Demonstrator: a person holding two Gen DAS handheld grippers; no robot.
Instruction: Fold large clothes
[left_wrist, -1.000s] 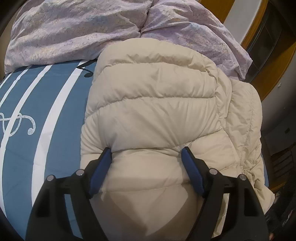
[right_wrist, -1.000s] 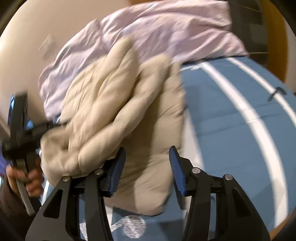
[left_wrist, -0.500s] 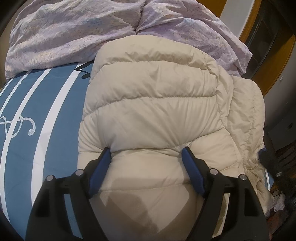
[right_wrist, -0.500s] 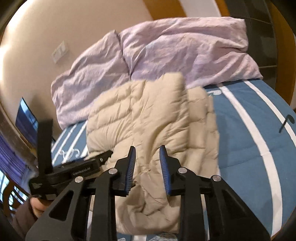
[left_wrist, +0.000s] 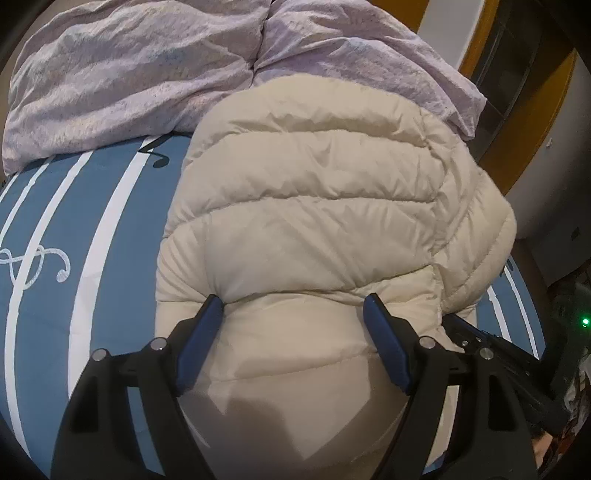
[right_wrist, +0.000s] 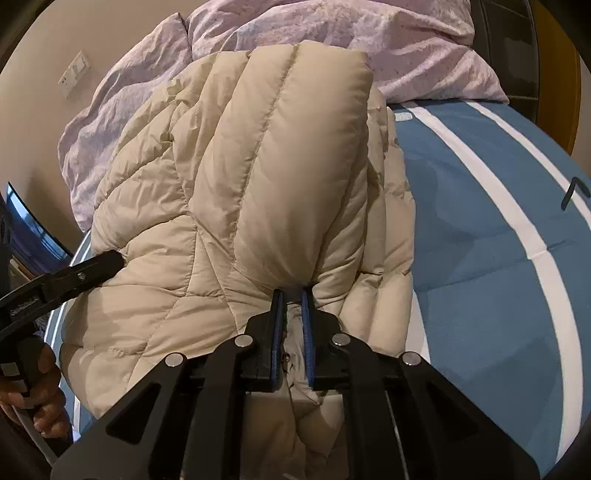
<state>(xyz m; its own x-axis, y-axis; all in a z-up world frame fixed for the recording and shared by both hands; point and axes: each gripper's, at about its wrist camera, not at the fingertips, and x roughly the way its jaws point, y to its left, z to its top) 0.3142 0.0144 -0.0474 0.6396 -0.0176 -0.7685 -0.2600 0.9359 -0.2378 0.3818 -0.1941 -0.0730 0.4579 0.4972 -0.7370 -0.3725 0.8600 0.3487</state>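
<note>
A cream quilted puffer jacket (left_wrist: 314, 206) lies folded on the blue striped bed cover (left_wrist: 48, 295); it also shows in the right wrist view (right_wrist: 236, 192). My left gripper (left_wrist: 293, 306) is open, its blue pads pressed down on the jacket's near edge, one on each side of a puffy fold. My right gripper (right_wrist: 291, 299) is shut on a pinch of the jacket's near edge, with fabric bunched between the pads. The left gripper's black finger (right_wrist: 92, 266) shows at the left of the right wrist view, resting on the jacket.
Two rumpled lilac pillows (left_wrist: 140, 66) lie behind the jacket at the head of the bed, also in the right wrist view (right_wrist: 369, 44). A beige wall with a socket (right_wrist: 75, 74) is at the left. Wooden furniture (left_wrist: 535, 122) stands beyond the bed's right edge.
My right gripper moved in onto the jacket's near edge and closed on the fabric. The left gripper stayed open on the jacket, barely moving.
</note>
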